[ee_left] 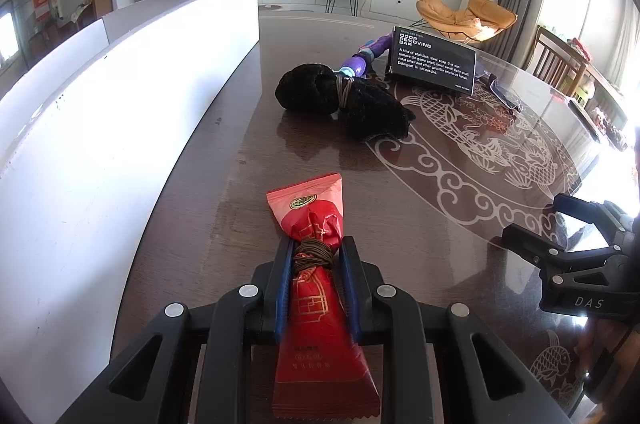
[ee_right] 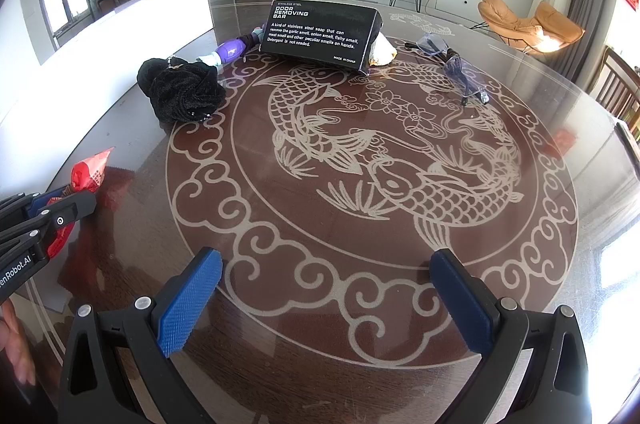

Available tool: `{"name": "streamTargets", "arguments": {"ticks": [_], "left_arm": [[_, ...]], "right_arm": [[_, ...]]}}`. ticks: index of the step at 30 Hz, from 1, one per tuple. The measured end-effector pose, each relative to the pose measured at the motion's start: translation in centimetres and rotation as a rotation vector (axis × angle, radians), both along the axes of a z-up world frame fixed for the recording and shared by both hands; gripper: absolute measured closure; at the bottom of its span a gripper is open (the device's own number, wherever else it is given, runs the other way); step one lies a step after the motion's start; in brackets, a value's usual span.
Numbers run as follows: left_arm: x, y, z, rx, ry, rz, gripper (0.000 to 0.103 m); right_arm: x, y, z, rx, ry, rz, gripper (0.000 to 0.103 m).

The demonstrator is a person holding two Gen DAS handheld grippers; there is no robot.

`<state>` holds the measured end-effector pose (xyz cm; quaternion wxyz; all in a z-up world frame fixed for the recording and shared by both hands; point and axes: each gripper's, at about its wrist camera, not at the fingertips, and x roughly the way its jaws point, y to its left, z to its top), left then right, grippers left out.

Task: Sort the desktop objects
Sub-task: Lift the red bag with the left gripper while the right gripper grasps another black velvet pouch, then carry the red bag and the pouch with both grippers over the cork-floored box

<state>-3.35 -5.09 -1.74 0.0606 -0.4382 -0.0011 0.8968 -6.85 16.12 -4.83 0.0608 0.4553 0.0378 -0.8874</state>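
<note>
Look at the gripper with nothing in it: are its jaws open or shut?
Open. The right gripper has its two blue pads standing far apart above the table, with nothing between them.

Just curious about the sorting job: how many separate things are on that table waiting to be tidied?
5, plus a red packet already gripped: a black pouch at left, purple toy, black box, pale object half hidden behind it, glasses at right. More may be hidden.

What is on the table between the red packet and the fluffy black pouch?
Nothing. In the left wrist view, only bare brown table lies between the red packet and the black pouch.
</note>
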Motion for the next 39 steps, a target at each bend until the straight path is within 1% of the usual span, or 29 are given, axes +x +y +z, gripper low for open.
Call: {"name": "streamTargets", "arguments": {"ticks": [7, 13, 16, 18, 21, 23, 26, 28, 29, 30, 32, 34, 37, 39], "left_arm": [[0.0, 0.0, 0.0, -0.006, 0.009, 0.007, 0.081], [-0.2, -0.5, -0.1, 0.029, 0.013, 0.024, 0.081], [-0.3, -0.8, -0.1, 0.048, 0.014, 0.033, 0.081], [-0.3, -0.9, -0.1, 0.059, 0.013, 0.037, 0.081], [-0.2, -1.1, 0.0, 0.072, 0.013, 0.043, 0.081], [-0.3, -1.3, -0.1, 0.076, 0.013, 0.052, 0.081], [-0.4, -1.7, -0.1, 0.09, 0.012, 0.069, 0.081], [-0.4, -2.1, -0.1, 0.108, 0.01, 0.081, 0.081], [-0.5, -2.2, -0.1, 0.118, 0.009, 0.084, 0.081], [-0.5, -2.3, -0.1, 0.128, 0.008, 0.085, 0.081], [-0.6, -2.4, -0.2, 0.133, 0.007, 0.085, 0.081], [-0.6, -2.3, -0.2, 0.131, 0.006, 0.083, 0.081], [-0.6, -1.9, -0.3, 0.159, -0.001, 0.051, 0.081], [-0.6, -1.2, -0.3, 0.164, -0.006, 0.012, 0.081]], "right_arm": [[0.0, 0.0, 0.0, 0.0, 0.0, 0.0, 0.0], [-0.1, -0.1, 0.0, 0.001, -0.003, 0.008, 0.0], [-1.8, -0.9, 0.4, -0.035, -0.03, 0.107, 0.001], [-3.7, -2.4, 1.4, -0.044, -0.032, 0.164, 0.004], [-6.8, -5.9, 3.7, -0.064, -0.015, 0.28, 0.005], [-9.0, -9.0, 4.4, -0.037, -0.029, 0.35, 0.005], [-11.8, -13.2, 3.9, 0.039, -0.066, 0.408, 0.015], [-13.2, -14.9, 2.9, 0.073, -0.097, 0.422, 0.027], [-13.8, -15.3, 2.3, 0.074, -0.119, 0.422, 0.044], [-14.2, -15.4, 1.8, 0.06, -0.144, 0.418, 0.051], [-14.0, -14.9, 1.8, 0.032, -0.139, 0.393, 0.053], [-12.8, -13.6, 2.1, 0.008, -0.123, 0.375, 0.054], [-9.6, -10.3, 2.2, 0.012, -0.101, 0.344, 0.054], [-6.6, -7.4, 2.1, 0.035, -0.088, 0.314, 0.054]]}}
